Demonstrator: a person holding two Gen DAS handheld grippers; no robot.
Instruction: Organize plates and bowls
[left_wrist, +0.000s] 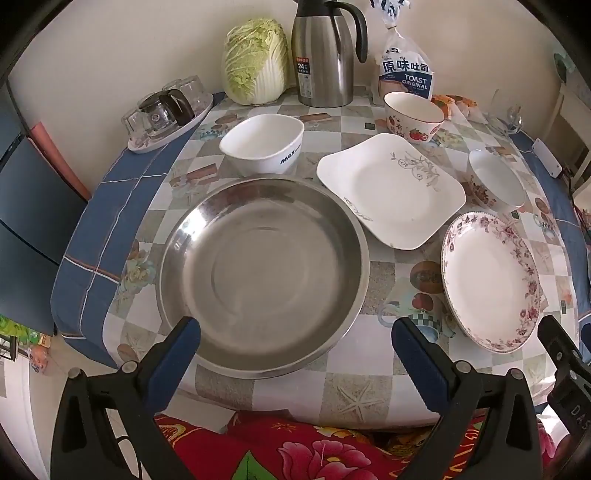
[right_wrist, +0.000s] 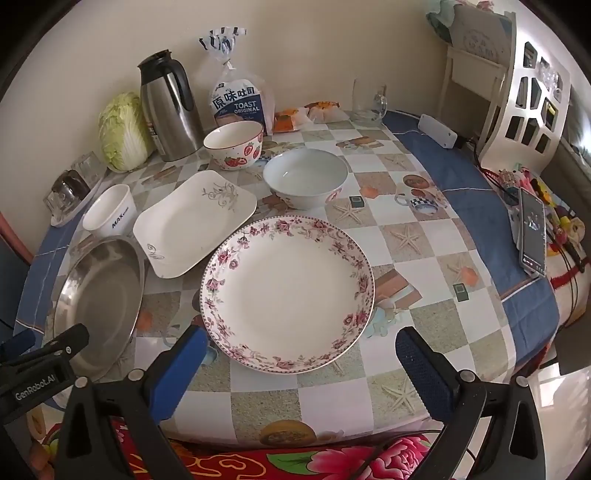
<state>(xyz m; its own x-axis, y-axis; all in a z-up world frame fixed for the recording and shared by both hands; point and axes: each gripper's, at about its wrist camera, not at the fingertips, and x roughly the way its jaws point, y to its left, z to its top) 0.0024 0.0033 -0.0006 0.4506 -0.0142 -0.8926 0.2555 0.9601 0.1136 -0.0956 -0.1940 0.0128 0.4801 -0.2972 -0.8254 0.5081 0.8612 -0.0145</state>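
Note:
A large steel basin (left_wrist: 264, 275) (right_wrist: 99, 299) sits at the table's near left. Behind it stands a white square bowl marked MAX (left_wrist: 263, 144) (right_wrist: 110, 216). A white square plate (left_wrist: 389, 190) (right_wrist: 192, 221) lies in the middle. A round floral plate (left_wrist: 491, 280) (right_wrist: 288, 293) lies near the front. A strawberry bowl (left_wrist: 413, 116) (right_wrist: 234, 146) and a white round bowl (left_wrist: 496, 182) (right_wrist: 304, 177) stand further back. My left gripper (left_wrist: 295, 339) is open and empty over the basin's near rim. My right gripper (right_wrist: 299, 350) is open and empty at the floral plate's near edge.
A cabbage (left_wrist: 256, 61), a steel thermos jug (left_wrist: 323, 55) and a toast bag (left_wrist: 406, 72) stand along the wall. A tray of glasses (left_wrist: 168, 110) is at the back left. A phone (right_wrist: 532, 232) and a white power strip (right_wrist: 437, 131) lie at the right.

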